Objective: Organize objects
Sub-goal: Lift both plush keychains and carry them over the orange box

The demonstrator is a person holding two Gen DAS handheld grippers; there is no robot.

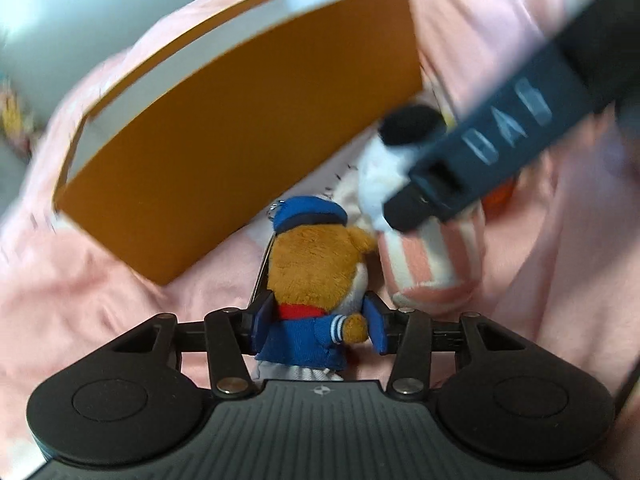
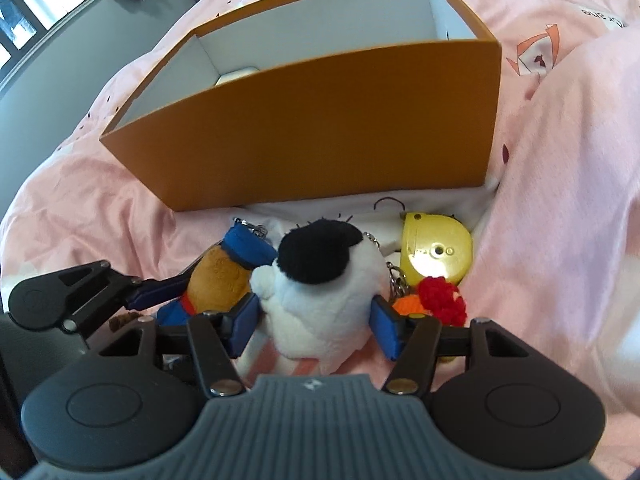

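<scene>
L gripper straddles the brown bear plush w/ blue cap; jaws part-open, pads beside its body, prob. just touching, view blurred. R gripper brackets the white plush w/ black patch; jaws mid-width, left pad at the fur, right pad w/ a small gap. Both toys lie on the pink bed, just in front of the open orange box. Yellow toy and red yarn bit lie right of the white plush.
</scene>
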